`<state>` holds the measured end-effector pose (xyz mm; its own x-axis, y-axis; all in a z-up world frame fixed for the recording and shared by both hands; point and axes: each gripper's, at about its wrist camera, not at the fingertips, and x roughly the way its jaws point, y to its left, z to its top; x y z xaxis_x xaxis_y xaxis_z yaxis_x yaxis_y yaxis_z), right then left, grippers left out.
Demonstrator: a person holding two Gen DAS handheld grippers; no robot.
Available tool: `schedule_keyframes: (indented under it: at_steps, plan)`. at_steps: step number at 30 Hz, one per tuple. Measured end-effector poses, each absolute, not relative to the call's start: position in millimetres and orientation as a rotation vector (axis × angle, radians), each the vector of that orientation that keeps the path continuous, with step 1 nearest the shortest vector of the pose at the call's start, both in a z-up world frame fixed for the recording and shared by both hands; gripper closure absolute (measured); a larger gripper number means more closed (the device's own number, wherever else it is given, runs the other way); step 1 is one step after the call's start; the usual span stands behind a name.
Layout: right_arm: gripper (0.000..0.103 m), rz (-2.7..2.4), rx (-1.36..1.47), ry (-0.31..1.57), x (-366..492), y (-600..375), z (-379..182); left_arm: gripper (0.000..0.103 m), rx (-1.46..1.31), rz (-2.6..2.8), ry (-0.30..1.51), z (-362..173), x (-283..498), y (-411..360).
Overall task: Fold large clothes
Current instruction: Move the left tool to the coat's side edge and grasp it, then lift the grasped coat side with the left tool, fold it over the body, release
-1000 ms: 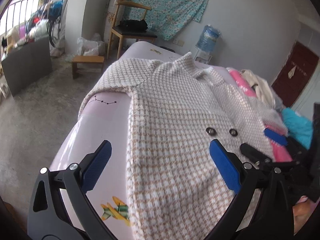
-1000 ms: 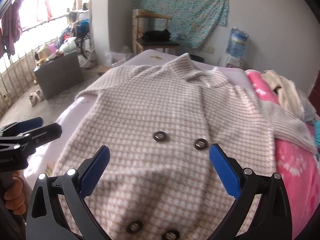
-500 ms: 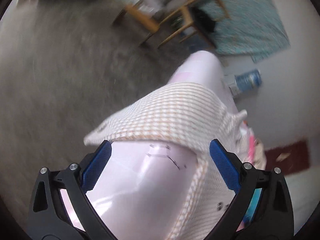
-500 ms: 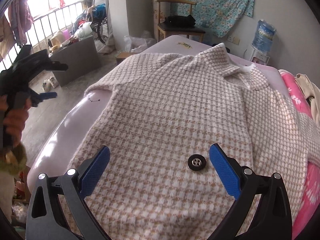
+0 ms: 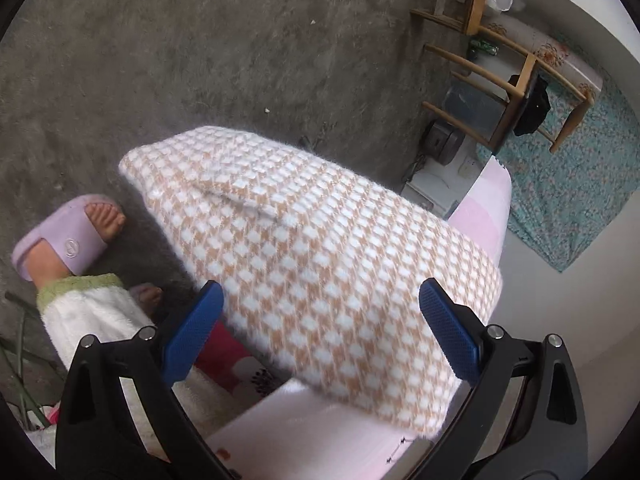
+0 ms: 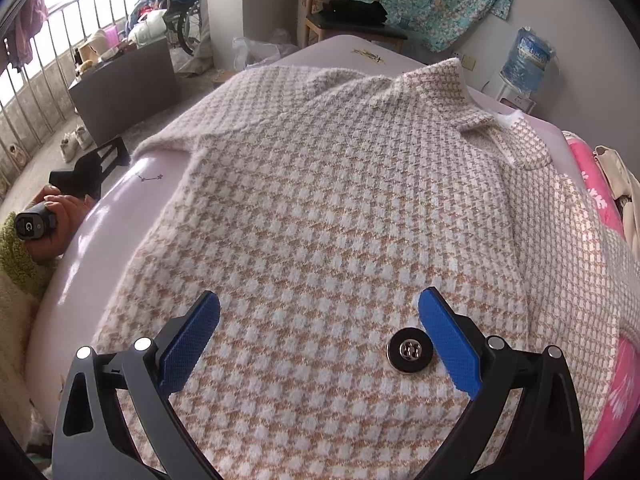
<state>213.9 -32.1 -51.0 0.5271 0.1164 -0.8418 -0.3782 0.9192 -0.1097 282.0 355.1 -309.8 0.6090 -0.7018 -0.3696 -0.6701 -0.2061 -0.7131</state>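
Daylight enters through a barred window (image 6: 60, 64) onto a rough grey concrete floor (image 5: 200, 48), a wooden chair (image 6: 344, 8) against pale walls (image 6: 580, 28).

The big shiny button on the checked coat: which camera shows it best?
The right wrist view: the button sits sharp on the coat, just inside the right gripper. The left wrist view shows only a hanging sleeve, no button.
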Motion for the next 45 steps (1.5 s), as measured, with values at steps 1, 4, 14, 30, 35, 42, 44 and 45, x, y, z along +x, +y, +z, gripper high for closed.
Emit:
schedule_keyframes:
  at_steps: [1, 4, 14, 30, 35, 42, 44, 45]
  plan:
    - [0.006, 0.296, -0.295, 0.974, 214.8, -32.0, -50.5, 0.008, -1.94, -0.054, 1.092, -316.3, 282.7, 351.6]
    - [0.006, 0.283, -0.295, 0.968, 216.9, -33.4, -47.7, 0.009, -1.965, -0.049, 1.095, -324.0, 286.4, 349.3]
    - [0.006, 0.267, -0.286, 0.962, 223.9, -34.7, -47.3, 0.012, -1.973, -0.14, 1.107, -300.0, 280.7, 342.4]
    - [0.006, 0.23, -0.267, 0.963, 233.2, -39.3, -51.6, 0.074, -1.866, -0.03, 1.201, -316.1, 324.2, 356.3]
    - [0.006, 0.218, -0.27, 0.947, 235.1, -44.2, -48.6, 0.096, -1.725, 0.025, 1.168, -293.9, 326.4, 371.1]
    - [0.006, 0.207, -0.22, 0.915, 228.1, -61.8, -35.2, 0.099, -1.487, 0.134, 1.086, -229.3, 319.7, 397.9]
    - [0.006, 0.207, -0.208, 0.911, 224.9, -65.9, -32.6, 0.099, -1.481, 0.131, 1.077, -217.9, 315.2, 402.8]
    - [0.006, 0.208, -0.202, 0.908, 222.5, -67.5, -30.8, 0.099, -1.483, 0.126, 1.08, -213.4, 312.2, 404.7]
